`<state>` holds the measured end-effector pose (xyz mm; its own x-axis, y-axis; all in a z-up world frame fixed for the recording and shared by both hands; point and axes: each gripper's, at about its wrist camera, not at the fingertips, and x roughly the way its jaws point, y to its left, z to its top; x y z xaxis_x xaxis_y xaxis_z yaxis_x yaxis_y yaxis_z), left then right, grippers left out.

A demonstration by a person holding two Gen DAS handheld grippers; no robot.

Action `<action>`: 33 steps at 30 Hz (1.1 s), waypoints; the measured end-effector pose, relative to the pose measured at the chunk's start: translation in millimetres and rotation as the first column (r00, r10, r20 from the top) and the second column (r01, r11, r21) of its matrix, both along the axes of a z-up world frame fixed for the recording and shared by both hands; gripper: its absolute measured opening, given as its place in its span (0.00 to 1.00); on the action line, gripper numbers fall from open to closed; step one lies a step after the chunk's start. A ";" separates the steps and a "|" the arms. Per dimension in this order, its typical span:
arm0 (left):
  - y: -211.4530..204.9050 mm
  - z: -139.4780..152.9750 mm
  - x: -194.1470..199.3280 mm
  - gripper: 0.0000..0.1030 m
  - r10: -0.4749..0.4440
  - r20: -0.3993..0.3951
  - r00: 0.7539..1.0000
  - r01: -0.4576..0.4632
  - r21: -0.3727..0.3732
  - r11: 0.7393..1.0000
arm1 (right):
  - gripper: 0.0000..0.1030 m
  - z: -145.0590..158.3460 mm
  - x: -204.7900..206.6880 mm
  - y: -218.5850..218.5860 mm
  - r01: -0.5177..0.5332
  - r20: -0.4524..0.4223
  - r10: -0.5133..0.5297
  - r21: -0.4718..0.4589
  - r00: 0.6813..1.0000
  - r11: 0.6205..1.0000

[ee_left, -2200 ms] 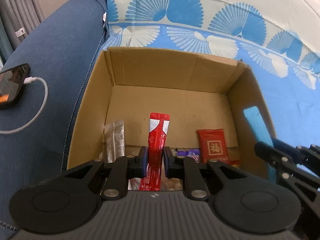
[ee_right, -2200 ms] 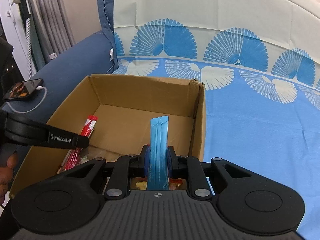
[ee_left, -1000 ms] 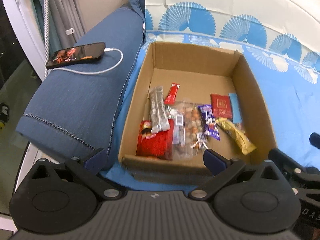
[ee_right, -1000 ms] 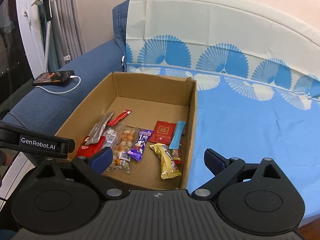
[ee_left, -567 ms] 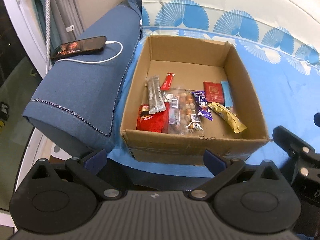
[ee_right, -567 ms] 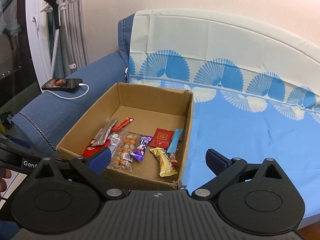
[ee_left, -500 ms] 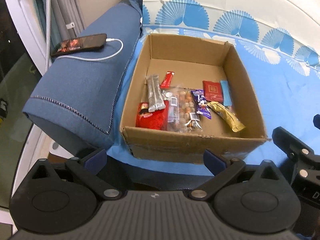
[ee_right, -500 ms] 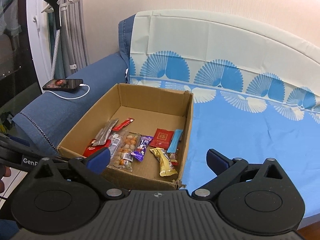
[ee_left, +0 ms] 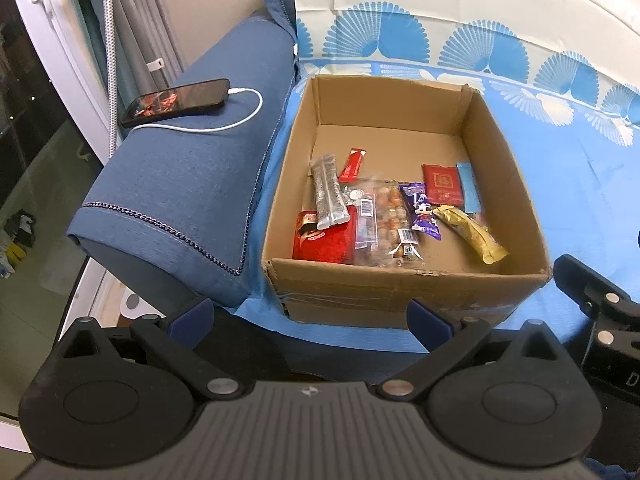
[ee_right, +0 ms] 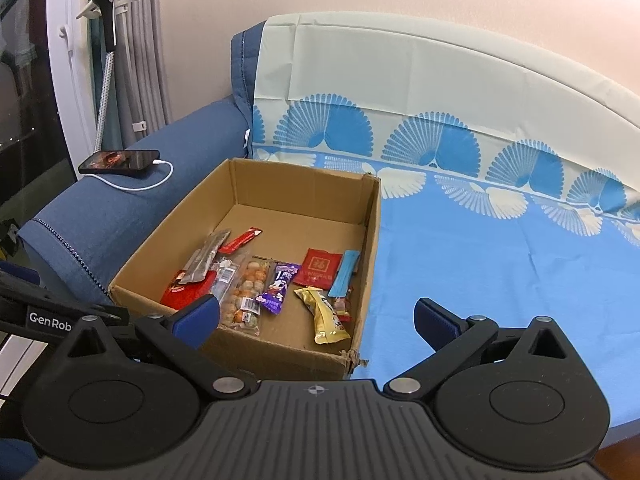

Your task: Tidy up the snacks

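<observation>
On the blue sheet [ee_right: 500, 280] sits a box [ee_left: 400, 292] with its top open, pushed up next to the sofa arm [ee_left: 192, 184]. All the snacks lie flat on the floor of the box, mostly near the front wall. From one side to the other I can see a red bag [ee_left: 324, 240] with a grey stick pack [ee_left: 330, 192] lying on top of it, a thin red stick [ee_left: 353, 165], a clear bag of round bites [ee_left: 386, 220], a purple bar [ee_left: 424, 212], a gold bar [ee_left: 470, 232], a red packet [ee_left: 442, 183] and a blue stick [ee_left: 469, 188] near the side wall. The left gripper [ee_left: 310, 316] and the right gripper [ee_right: 316, 314] both hang in front of the box, outside it. Both have their jaws spread wide with nothing between them, and the right one's jaws have just been opening that last bit. The snacks look very light, thin and crinkly, so they will likely bend and slide on the cardboard. The round bites could crack if squeezed hard. I think it is best to pinch a wrapper at a flat sealed end or across the narrow middle. A phone [ee_left: 176, 102] on a white cable rests on the sofa arm, well away from the box.
</observation>
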<state>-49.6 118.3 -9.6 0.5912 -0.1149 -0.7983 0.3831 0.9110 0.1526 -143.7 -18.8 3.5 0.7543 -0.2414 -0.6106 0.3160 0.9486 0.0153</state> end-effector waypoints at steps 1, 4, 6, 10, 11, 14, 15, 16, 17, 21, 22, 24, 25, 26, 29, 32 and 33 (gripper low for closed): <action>-0.8 -0.3 0.1 1.00 -0.001 0.000 1.000 0.001 0.002 1.000 | 1.00 -0.3 0.3 0.2 -0.002 -0.001 0.002 0.000 1.000 1.000; -1.5 -0.8 -0.1 1.00 -0.003 0.000 1.000 0.003 0.010 1.000 | 1.00 -0.3 -0.4 0.3 -0.004 -0.003 0.004 -0.001 1.000 1.000; -1.8 -1.4 -0.3 1.00 -0.002 -0.002 1.000 0.002 0.013 1.000 | 1.00 0.0 -0.6 0.2 -0.005 -0.001 0.005 -0.002 1.000 1.000; -1.9 -0.5 -1.6 1.00 -0.006 0.002 1.000 0.006 0.016 1.000 | 1.00 -0.1 -0.8 0.1 -0.006 0.003 0.006 -0.002 1.000 1.000; -2.2 -0.4 -2.0 1.00 -0.008 0.003 1.000 0.008 0.017 1.000 | 1.00 -0.2 -1.1 0.2 -0.006 0.003 0.006 -0.002 1.000 1.000; -3.0 0.0 -3.5 1.00 -0.012 0.004 1.000 0.012 0.018 1.000 | 1.00 0.2 -2.2 0.3 -0.007 0.006 0.007 -0.002 1.000 1.000; -3.2 -0.2 -3.5 1.00 -0.013 0.005 1.000 0.013 0.019 1.000 | 1.00 0.1 -2.4 0.2 -0.007 0.006 0.007 -0.002 1.000 1.000; -3.2 -0.3 -3.7 1.00 -0.014 0.005 1.000 0.014 0.019 1.000 | 1.00 0.1 -2.6 0.1 -0.007 0.006 0.007 -0.001 1.000 1.000; -3.3 -0.3 -3.9 1.00 -0.014 0.005 1.000 0.014 0.019 1.000 | 1.00 0.2 -2.9 0.1 -0.006 0.007 0.006 -0.001 1.000 1.000; -2.4 0.2 -4.9 1.00 -0.012 0.010 1.000 0.012 0.018 1.000 | 1.00 0.0 -3.2 0.1 -0.007 0.007 0.007 -0.001 1.000 1.000; -2.4 0.3 -5.1 1.00 -0.012 0.011 1.000 0.012 0.019 1.000 | 1.00 0.1 -3.3 0.2 -0.007 0.007 0.007 -0.001 1.000 1.000; -2.8 0.2 -5.0 1.00 -0.013 0.011 1.000 0.012 0.021 1.000 | 1.00 0.0 -3.2 0.1 -0.008 0.007 0.008 -0.002 1.000 1.000; -3.1 0.1 -5.0 1.00 -0.013 0.010 1.000 0.013 0.023 1.000 | 1.00 0.0 -3.2 0.1 -0.008 0.007 0.008 -0.002 1.000 1.000; -3.2 0.1 -4.8 1.00 -0.013 0.009 1.000 0.013 0.024 1.000 | 1.00 0.1 -3.1 0.3 -0.007 0.007 0.007 -0.001 1.000 1.000; -3.7 -0.2 -4.7 1.00 -0.014 0.008 1.000 0.013 0.025 1.000 | 1.00 0.1 -3.1 0.3 -0.006 0.007 0.006 -0.001 1.000 1.000; -3.8 -0.2 -4.8 1.00 -0.014 0.008 1.000 0.014 0.025 1.000 | 1.00 -0.1 -3.5 0.1 -0.007 0.008 0.007 0.000 1.000 1.000; -3.6 -0.2 -4.7 1.00 -0.014 0.008 1.000 0.013 0.025 1.000 | 1.00 -0.2 -3.5 0.1 -0.007 0.008 0.007 0.000 1.000 1.000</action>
